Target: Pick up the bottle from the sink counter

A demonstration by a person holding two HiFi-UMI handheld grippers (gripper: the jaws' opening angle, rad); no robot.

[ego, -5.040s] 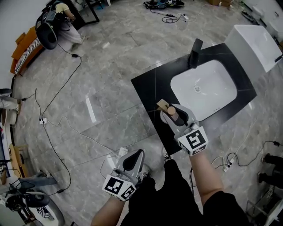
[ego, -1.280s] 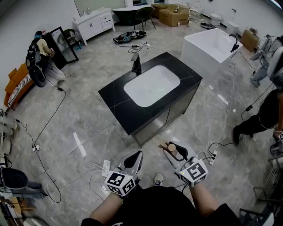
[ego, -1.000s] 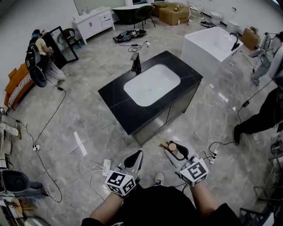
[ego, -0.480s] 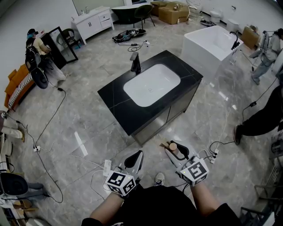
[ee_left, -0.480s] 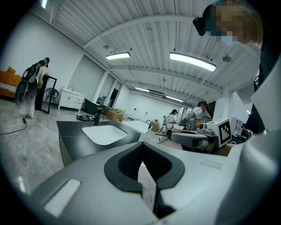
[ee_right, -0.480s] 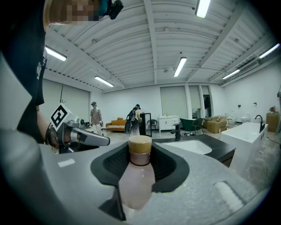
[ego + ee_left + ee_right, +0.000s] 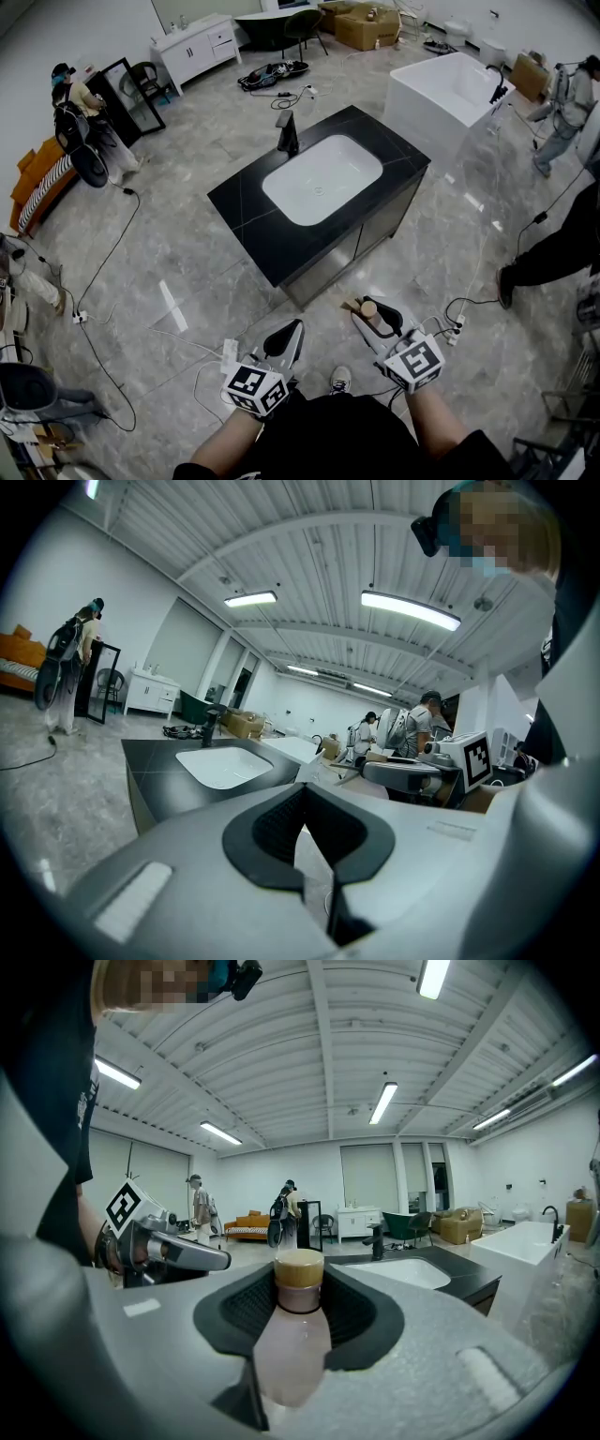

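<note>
The right gripper clamps the bottle between its dark pads, with the cap pointing away along the jaws. The bottle is a pale, milky pink with a tan cap (what fills it, I cannot tell). Beside it the left gripper holds nothing, its jaws together. Farther off, well apart from the bottle, stands the black sink counter with its white basin and dark tap.

Our pale grey moulded plastic left claw and matching right claw are wedge-shaped, lined with black ribbed pads, each backed by a white cube with black square markers. We wear black clothing and a pale shoe.
</note>
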